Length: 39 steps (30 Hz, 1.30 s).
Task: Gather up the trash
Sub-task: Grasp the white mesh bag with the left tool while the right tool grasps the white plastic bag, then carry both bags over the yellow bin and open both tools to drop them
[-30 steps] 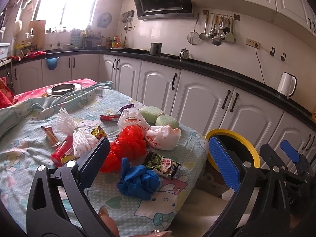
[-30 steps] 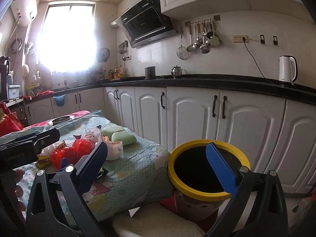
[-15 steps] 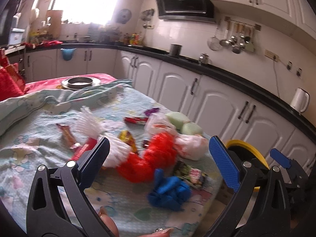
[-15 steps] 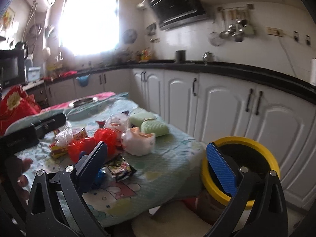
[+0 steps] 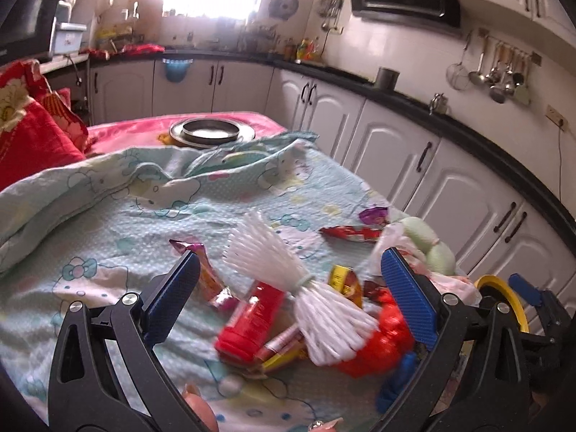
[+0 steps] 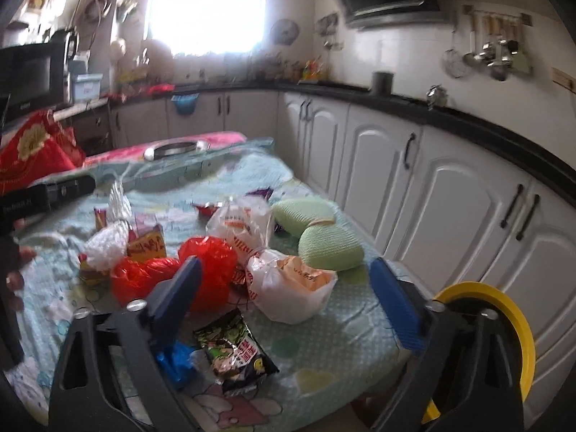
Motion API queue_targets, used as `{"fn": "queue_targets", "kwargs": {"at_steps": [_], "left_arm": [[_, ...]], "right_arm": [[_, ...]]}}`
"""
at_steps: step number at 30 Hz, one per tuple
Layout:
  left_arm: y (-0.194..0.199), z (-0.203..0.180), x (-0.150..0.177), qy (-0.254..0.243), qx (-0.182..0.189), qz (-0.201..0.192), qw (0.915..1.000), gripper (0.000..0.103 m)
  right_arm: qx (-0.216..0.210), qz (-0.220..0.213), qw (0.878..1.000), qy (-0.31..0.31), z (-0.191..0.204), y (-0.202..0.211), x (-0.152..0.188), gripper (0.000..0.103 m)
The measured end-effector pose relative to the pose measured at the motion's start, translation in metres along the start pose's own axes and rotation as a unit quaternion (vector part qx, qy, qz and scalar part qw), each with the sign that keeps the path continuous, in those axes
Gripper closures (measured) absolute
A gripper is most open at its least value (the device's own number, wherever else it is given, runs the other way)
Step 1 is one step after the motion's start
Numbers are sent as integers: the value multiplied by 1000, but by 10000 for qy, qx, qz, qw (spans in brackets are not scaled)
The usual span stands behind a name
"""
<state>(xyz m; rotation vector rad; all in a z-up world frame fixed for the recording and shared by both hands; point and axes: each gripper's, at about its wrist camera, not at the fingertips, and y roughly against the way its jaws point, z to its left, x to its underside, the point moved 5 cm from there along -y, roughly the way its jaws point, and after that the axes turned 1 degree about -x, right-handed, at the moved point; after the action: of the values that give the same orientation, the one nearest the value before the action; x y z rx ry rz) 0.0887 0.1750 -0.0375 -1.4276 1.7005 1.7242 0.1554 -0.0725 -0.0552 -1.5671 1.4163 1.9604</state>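
Trash lies in a pile on the cartoon-print cloth (image 5: 108,216). My left gripper (image 5: 288,295) is open above a white foam net (image 5: 298,280) and a red tube (image 5: 252,320). A red plastic bag (image 5: 378,345) lies to their right. My right gripper (image 6: 288,291) is open above a white plastic bag (image 6: 291,284), the red plastic bag (image 6: 172,273) and a green-black snack wrapper (image 6: 234,352). A blue bag (image 6: 176,363) lies beside its left finger. The yellow-rimmed bin (image 6: 504,327) stands on the floor at the right, also in the left wrist view (image 5: 504,295).
Two green foam nets (image 6: 320,230) lie near the cloth's right edge. A metal dish (image 5: 210,133) sits on a pink cloth at the back. Red cushions (image 5: 32,126) are at the far left. White cabinets (image 6: 432,194) run along the right.
Both grippers have swung left, away from the bin and over the trash pile. The left one has moved closer to the white foam net and red tube.
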Motion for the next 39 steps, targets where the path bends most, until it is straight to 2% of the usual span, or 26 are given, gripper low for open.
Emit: {"fn": "queue_targets", "kwargs": {"at_steps": [1,3,5,7,9,11,12,13,14,15,16,17,18,19,21,24,31,34,39], "left_arm": [[-6,5,-2,99,-5,99,9999,11],[-17,11,-5,268,56,290,9992,11],[-29,16,-5,435,102,503,9977,11],[-42,19,-4,538,109,724,9959,11],[-53,22,-2,693,128,953,9930,11],[-62,23,-1,843,196,1083,9903,11],[-66,25,0,917,199,1134,9891,15],[-68,26,1,981,186,1168,9881,23],[-70,28,3,1038,158,1212,9871,26],[-71,29,4,1079,143,1246,9862,32],[-72,28,4,1095,175,1267,9857,43],[-72,27,5,1078,193,1274,9858,47],[-73,28,5,1060,193,1275,9860,55],[-73,27,5,1043,220,1269,9862,67],[-71,26,4,998,262,1222,9871,82],[-64,24,-2,925,355,1071,9893,95],[-28,6,-32,613,523,455,9957,97],[-12,-16,-43,356,625,179,9973,97],[4,-50,-53,27,776,-59,9970,97]], "right_arm": [[-28,129,9999,49,0,-8,0,24],[-82,315,9994,69,-2,-20,1,38],[-156,486,9987,53,-4,-31,1,40],[-210,642,9977,92,-4,-41,3,47],[-294,781,9965,108,-4,-48,5,64],[-448,882,9951,56,-4,-52,8,73],[-482,883,9949,33,-4,-53,8,77],[-539,885,9946,7,-4,-52,8,79],[-605,900,9941,-7,-4,-52,8,82],[-662,903,9937,-36,-4,-52,8,86],[-723,900,9933,-70,-3,-51,8,89],[-810,881,9927,-132,-3,-50,8,90],[-855,859,9925,-154,-2,-50,7,91],[-905,814,9924,-164,-1,-48,6,91],[-993,687,9925,-193,1,-42,4,94],[-1066,467,9929,-252,1,-32,-3,97],[-1189,-20,9921,-392,-1,-2,-20,98],[-1219,-234,9911,-487,-5,13,-25,98],[-1156,-525,9900,-611,-18,41,-30,98]]}}
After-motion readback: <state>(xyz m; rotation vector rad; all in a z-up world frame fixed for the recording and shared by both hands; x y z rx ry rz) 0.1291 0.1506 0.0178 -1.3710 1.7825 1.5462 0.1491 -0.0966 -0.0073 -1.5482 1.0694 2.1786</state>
